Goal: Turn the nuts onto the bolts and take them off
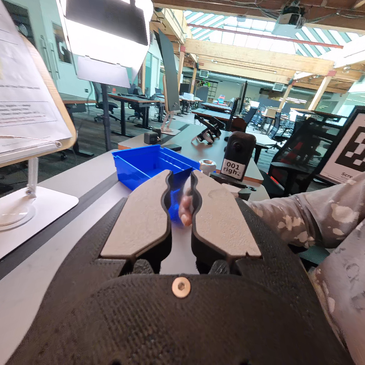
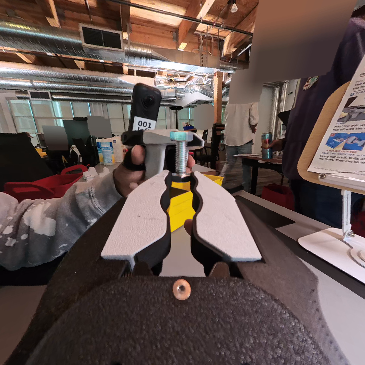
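Observation:
In the right wrist view my right gripper (image 2: 180, 177) is shut on a silver nut (image 2: 180, 175) at its fingertips. A silver bolt (image 2: 181, 156) stands upright out of the nut, hex head on top. The left gripper's grey fingers (image 2: 158, 142) are just behind the bolt head, held by a hand (image 2: 132, 167). In the left wrist view my left gripper (image 1: 181, 175) is slightly open with nothing between its fingers. The bolt head (image 1: 207, 164) shows just right of its fingertips, beside the right gripper's camera (image 1: 240, 150).
A blue bin (image 1: 154, 167) sits on the grey table behind the left gripper. A yellow bin (image 2: 181, 207) lies beyond the right gripper. A white document stand (image 1: 29, 197) is at the table's side and also shows in the right wrist view (image 2: 345, 227). People stand in the background. Both grippers' tips are close together, under 4 cm apart.

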`<action>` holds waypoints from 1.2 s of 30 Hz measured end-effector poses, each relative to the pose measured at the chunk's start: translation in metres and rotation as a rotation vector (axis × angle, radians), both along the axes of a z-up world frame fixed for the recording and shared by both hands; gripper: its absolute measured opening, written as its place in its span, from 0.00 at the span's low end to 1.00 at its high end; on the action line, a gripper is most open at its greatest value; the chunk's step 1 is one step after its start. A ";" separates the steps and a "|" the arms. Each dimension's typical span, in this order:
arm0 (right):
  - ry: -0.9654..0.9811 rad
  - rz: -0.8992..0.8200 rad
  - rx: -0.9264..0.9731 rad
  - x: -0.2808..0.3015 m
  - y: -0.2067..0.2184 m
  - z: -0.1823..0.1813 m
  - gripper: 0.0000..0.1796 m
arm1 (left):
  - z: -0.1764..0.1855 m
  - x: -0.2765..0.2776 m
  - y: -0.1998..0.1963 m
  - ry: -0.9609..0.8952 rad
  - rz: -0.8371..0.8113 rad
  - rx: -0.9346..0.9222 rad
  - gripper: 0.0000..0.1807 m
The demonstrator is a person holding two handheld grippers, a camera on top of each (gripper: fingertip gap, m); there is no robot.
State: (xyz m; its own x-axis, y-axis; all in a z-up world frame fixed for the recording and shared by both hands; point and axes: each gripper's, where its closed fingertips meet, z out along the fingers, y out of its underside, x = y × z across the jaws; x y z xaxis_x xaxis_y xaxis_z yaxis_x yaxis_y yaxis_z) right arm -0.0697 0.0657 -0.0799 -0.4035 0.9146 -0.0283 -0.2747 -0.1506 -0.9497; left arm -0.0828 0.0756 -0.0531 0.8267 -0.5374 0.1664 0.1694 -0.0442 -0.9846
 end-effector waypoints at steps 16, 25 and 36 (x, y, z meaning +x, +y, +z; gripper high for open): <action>0.020 0.004 -0.016 0.005 0.003 0.011 0.10 | 0.005 -0.008 0.000 -0.060 0.053 0.023 0.11; 0.022 0.026 -0.063 0.005 0.000 0.011 0.10 | 0.008 0.015 -0.001 -0.051 -0.024 0.032 0.14; -0.041 -0.004 -0.005 -0.001 0.001 0.001 0.10 | 0.004 0.018 -0.001 0.004 -0.013 0.030 0.10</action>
